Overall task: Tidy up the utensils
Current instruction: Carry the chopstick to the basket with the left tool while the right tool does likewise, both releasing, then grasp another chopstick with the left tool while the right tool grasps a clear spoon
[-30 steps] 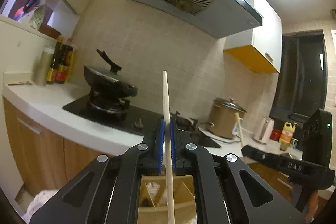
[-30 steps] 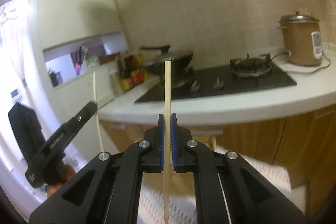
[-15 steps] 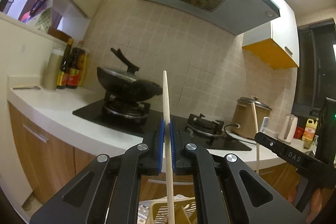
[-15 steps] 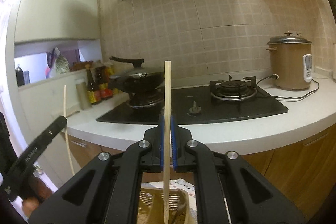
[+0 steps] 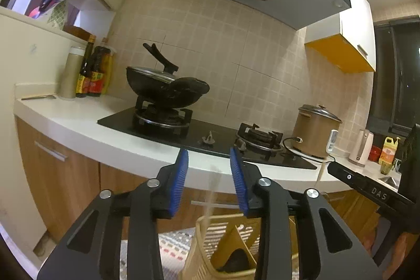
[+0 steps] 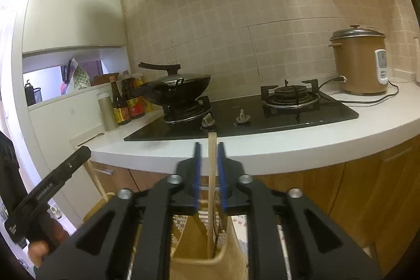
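Both grippers' jaws have just been opening. The right gripper (image 6: 209, 169) stands narrowly parted around a chopstick (image 6: 211, 190); the left gripper (image 5: 209, 180), wider, shows "DAS" at 3 o'clock.

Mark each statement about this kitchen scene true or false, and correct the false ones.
1. The left gripper clamps its chopstick. False: its jaws have just been opening and the blurred chopstick is loose between them.
2. A lidded black wok sits on a stove burner. True.
3. The rice cooker stands on the stove. False: it stands on the white counter beside it.
4. A slotted utensil basket lies below the left gripper. True.
5. The right gripper has nothing between its jaws. False: a chopstick stands between them.
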Motion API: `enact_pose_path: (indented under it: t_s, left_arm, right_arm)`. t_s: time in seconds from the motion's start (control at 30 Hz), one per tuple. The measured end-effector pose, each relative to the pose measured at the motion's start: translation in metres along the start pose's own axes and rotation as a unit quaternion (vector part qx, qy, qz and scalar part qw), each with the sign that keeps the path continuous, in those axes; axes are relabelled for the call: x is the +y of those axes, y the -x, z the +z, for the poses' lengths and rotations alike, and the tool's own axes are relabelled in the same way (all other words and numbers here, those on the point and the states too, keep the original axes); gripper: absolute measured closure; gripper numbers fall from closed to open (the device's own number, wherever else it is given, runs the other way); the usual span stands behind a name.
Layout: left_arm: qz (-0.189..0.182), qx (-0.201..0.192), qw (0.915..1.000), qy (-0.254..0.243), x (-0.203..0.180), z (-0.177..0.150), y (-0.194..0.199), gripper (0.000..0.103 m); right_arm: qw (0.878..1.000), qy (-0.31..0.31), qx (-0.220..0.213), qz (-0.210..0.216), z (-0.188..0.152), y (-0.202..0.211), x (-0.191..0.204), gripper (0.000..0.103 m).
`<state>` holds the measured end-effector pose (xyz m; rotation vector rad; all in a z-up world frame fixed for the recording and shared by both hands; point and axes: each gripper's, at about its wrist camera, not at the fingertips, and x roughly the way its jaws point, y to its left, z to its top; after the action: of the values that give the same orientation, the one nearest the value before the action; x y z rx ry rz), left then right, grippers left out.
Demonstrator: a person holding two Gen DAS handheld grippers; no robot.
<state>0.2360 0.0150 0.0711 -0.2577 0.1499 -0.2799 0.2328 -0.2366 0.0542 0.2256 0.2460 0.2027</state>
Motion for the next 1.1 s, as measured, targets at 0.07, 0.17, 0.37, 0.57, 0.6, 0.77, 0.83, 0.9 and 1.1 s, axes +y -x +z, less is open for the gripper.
enact_pose_path:
  t_s: [0.07, 0.17, 0.37, 0.57, 0.6, 0.77, 0.83, 0.9, 1.1]
  left_arm:
    - [-0.002, 0.005, 1.0, 0.001, 0.001, 0.001, 0.007, 0.07]
    - [-0.005, 0.016, 0.9999, 0.001, 0.001, 0.004, 0.021, 0.07]
    - [0.006, 0.117, 0.9931, -0.011, -0.005, -0.002, 0.045, 0.064]
    - [0.024, 0.298, 0.9542, 0.014, 0.007, -0.046, 0.074, 0.063]
    - [0.028, 0.318, 0.9474, 0.024, 0.011, -0.053, 0.078, 0.063]
    - [0.045, 0.411, 0.9061, 0.089, 0.037, -0.107, 0.105, 0.063]
    - [0.048, 0.425, 0.8987, 0.096, 0.039, -0.12, 0.108, 0.063]
    - [0.051, 0.435, 0.8935, 0.097, 0.037, -0.133, 0.109, 0.063]
    - [0.074, 0.444, 0.8921, 0.045, 0.018, -0.152, 0.104, 0.063]
  right_arm:
    - [1.0, -0.004, 0.003, 0.002, 0.0, 0.009, 0.0, 0.079]
    - [1.0, -0.005, 0.014, 0.005, -0.001, 0.026, 0.0, 0.079]
    - [0.997, -0.006, 0.075, 0.01, -0.013, 0.059, 0.003, 0.079]
    - [0.982, -0.026, 0.181, 0.04, -0.045, 0.08, 0.005, 0.079]
    - [0.977, -0.032, 0.208, 0.042, -0.053, 0.082, 0.006, 0.079]
    - [0.944, -0.085, 0.31, 0.071, -0.082, 0.072, -0.005, 0.079]
    - [0.928, -0.107, 0.346, 0.082, -0.094, 0.065, -0.009, 0.079]
    - [0.916, -0.114, 0.375, 0.089, -0.106, 0.057, -0.01, 0.078]
    - [0.901, -0.122, 0.41, 0.065, -0.122, 0.034, -0.005, 0.059]
